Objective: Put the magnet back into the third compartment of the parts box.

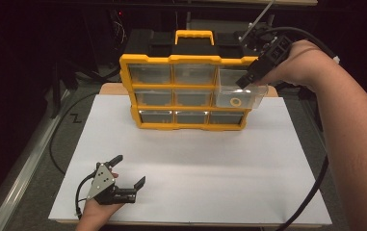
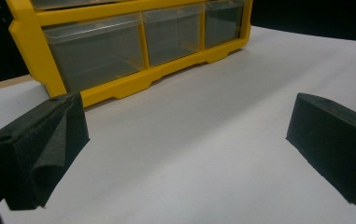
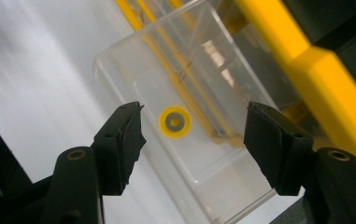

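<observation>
A yellow plastic organiser with a black back and a yellow carry handle stands upright on a smooth white sheet that covers the table. It holds three rows of three clear, glossy, box-shaped drawers. The right-hand drawer of the middle row, the clear drawer, is pulled forward out of its slot. A small flat yellow ring with a grey centre lies on its floor. The right gripper hangs directly above that drawer's open top, its black, wedge-shaped, matte jaws parted with nothing between them. In the right gripper view the ring sits below the gap between the two fingertips, nearer the left one, and the drawer's clear walls run under both tips. The drawer's far end, inside the yellow frame, is hard to make out through reflections. The left gripper rests low on the white sheet, well apart from the organiser, its foam-like black jaws spread wide and empty. The contents of the other drawers cannot be told.
</observation>
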`<state>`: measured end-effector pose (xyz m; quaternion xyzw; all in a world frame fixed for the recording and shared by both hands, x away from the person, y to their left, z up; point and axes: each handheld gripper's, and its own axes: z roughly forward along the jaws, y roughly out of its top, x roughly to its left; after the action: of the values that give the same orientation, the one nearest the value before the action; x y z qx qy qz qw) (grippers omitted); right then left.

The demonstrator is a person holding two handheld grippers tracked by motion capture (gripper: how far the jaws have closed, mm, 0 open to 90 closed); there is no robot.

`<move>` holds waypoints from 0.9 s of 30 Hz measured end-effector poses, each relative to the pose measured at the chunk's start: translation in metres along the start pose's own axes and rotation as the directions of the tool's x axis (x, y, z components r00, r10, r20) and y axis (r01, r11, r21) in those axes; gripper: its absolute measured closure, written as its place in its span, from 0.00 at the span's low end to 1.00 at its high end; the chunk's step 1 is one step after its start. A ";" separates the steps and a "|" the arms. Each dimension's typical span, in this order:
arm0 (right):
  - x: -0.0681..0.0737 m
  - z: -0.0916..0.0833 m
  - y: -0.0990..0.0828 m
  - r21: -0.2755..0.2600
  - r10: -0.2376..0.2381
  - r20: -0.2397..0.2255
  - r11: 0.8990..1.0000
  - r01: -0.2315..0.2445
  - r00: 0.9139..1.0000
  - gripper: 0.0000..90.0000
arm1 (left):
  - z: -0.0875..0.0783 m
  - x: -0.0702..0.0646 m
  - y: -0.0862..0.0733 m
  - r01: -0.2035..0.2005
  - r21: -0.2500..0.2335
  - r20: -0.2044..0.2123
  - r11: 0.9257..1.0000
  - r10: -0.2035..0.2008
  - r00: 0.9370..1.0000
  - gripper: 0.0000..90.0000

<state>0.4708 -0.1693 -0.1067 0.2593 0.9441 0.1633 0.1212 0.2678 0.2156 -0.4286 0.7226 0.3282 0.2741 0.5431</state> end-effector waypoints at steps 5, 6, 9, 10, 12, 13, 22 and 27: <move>0.005 -0.003 -0.012 0.007 0.005 -0.014 1.000 -0.005 1.000 0.43 | 0.000 -0.001 0.000 -0.002 0.005 0.001 1.000 0.002 1.000 0.00; 0.006 -0.004 -0.015 0.004 0.005 -0.016 1.000 -0.005 1.000 0.43 | 0.001 -0.001 0.000 -0.002 0.004 0.000 1.000 0.002 1.000 0.00; 0.010 -0.005 -0.021 0.002 -0.002 -0.028 1.000 0.002 1.000 0.43 | 0.002 -0.003 0.000 -0.011 0.011 0.006 1.000 0.011 1.000 0.00; 0.012 -0.006 -0.023 0.002 0.000 -0.029 1.000 0.001 1.000 0.43 | 0.003 -0.003 0.000 -0.011 0.011 0.008 1.000 0.011 1.000 0.00; 0.014 -0.008 -0.027 0.000 -0.001 -0.032 1.000 0.001 0.999 0.43 | 0.003 -0.003 0.000 -0.012 0.014 0.009 1.000 0.012 1.000 0.00; 0.016 -0.010 -0.029 0.003 0.000 -0.031 1.000 0.000 1.000 0.43 | 0.003 -0.003 -0.001 -0.013 0.016 0.010 1.000 0.013 1.000 0.00; 0.028 -0.016 -0.046 -0.008 0.001 -0.035 1.000 -0.002 0.999 0.41 | 0.003 -0.003 -0.001 -0.006 0.015 0.008 1.000 0.006 1.000 0.00; 0.035 -0.012 -0.053 0.007 -0.011 -0.039 1.000 0.011 0.999 0.40 | 0.003 -0.003 -0.001 -0.004 0.012 0.005 1.000 0.004 1.000 0.00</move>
<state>0.4137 -0.1969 -0.1202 0.2513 0.9483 0.1644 0.1030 0.2675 0.2118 -0.4301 0.7272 0.3271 0.2713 0.5390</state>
